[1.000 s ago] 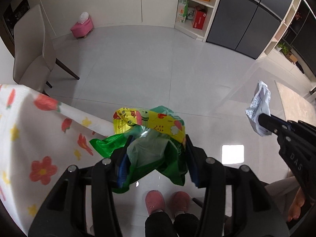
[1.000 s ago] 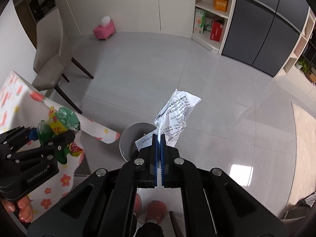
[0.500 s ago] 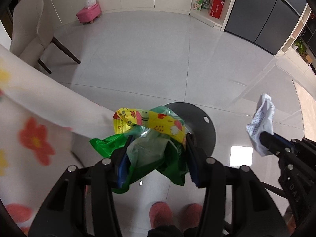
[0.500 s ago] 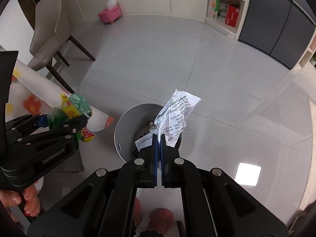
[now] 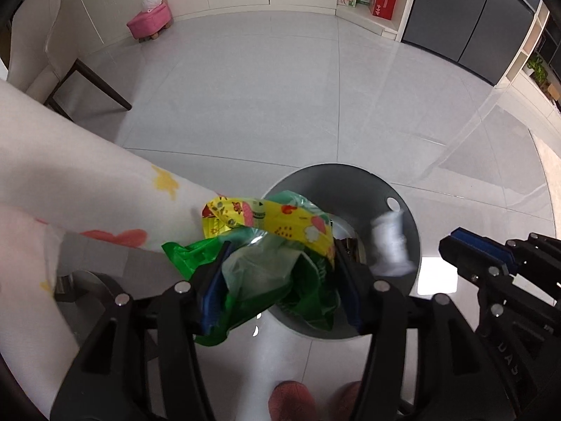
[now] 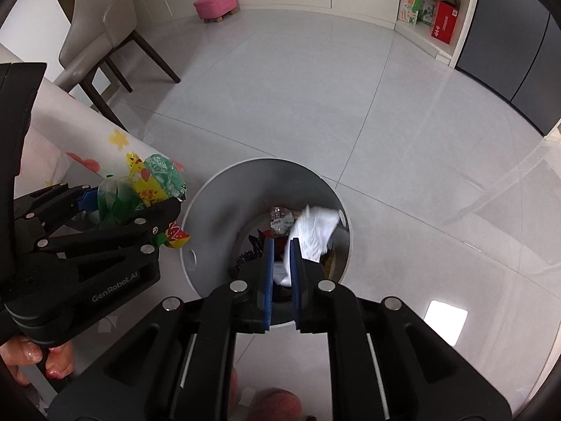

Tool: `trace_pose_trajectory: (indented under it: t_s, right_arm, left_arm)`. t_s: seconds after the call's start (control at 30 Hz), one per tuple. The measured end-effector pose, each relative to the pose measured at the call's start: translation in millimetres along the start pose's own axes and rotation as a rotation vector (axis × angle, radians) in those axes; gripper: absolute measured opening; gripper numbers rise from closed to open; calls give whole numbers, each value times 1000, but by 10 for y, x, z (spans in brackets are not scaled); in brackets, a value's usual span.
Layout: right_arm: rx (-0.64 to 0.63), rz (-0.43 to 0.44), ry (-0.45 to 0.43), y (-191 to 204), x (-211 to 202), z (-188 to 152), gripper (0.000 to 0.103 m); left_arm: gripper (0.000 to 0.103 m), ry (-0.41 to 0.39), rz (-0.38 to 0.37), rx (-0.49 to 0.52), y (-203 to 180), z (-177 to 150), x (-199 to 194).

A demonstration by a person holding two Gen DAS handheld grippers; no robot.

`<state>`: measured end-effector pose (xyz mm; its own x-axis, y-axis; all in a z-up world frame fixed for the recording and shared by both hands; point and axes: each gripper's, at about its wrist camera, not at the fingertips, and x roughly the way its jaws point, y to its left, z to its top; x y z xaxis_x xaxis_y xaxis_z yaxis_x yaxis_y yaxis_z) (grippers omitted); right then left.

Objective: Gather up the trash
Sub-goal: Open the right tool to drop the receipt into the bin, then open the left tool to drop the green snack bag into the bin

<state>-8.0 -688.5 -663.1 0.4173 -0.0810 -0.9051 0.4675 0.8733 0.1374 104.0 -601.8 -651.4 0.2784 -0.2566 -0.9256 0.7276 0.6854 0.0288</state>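
Note:
My left gripper (image 5: 280, 273) is shut on a crumpled green and yellow snack wrapper (image 5: 277, 245) and holds it beside the left rim of the grey trash bin (image 5: 403, 217). In the right wrist view the left gripper (image 6: 129, 203) and wrapper (image 6: 147, 186) sit left of the bin (image 6: 224, 210). My right gripper (image 6: 280, 249) is open a little above the bin's mouth. The white crumpled receipt (image 6: 312, 231) is loose and falling into the bin, blurred in the left wrist view (image 5: 391, 242). Other trash lies in the bin's bottom.
A table with a flowered white cloth (image 5: 70, 189) is at the left, close to the bin. A beige chair (image 6: 101, 31) stands behind it. A pink stool (image 6: 215, 3) and shelves (image 6: 431, 10) are far back. My feet (image 5: 291, 400) are below.
Both grippers moved forward and down over the bin. My right gripper opened and let go of the receipt, which now drops into the bin. The left still holds the wrapper.

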Motion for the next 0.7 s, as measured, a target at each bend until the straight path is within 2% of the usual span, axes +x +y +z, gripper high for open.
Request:
trace_pose_trajectory:
  t_s: [0.23, 0.5, 0.7]
  right_arm:
    - [29, -7, -5, -87, -166, -8, 9]
    - [53, -19, -3, -169, -575, 43, 9]
    - [61, -27, 16, -125, -950, 107, 9]
  left_arm:
    - [76, -10, -20, 19, -91, 18, -61]
    - [78, -17, -45, 40, -174, 80, -375]
    - [78, -3, -43, 32, -137, 98, -790]
